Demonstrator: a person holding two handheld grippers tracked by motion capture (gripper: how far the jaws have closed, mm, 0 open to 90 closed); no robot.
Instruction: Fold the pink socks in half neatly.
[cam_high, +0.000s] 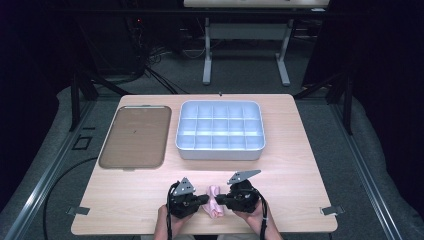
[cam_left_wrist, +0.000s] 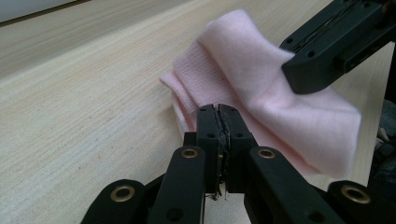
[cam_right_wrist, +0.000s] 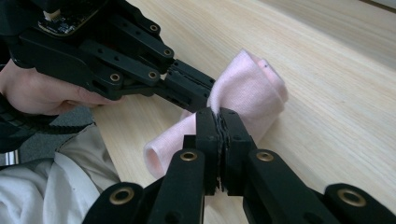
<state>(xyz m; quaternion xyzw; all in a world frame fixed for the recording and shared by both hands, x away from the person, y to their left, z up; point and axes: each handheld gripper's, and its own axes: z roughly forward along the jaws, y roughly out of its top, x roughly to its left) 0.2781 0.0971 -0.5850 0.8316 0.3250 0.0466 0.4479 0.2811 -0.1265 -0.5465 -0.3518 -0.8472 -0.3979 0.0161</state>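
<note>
Leftmost, brown tray, then grey compartment box, both far side of table. Nearer: left gripper, jaws pinched shut on pink cloth; right gripper, jaws likewise clamped on it, at near edge.
</note>
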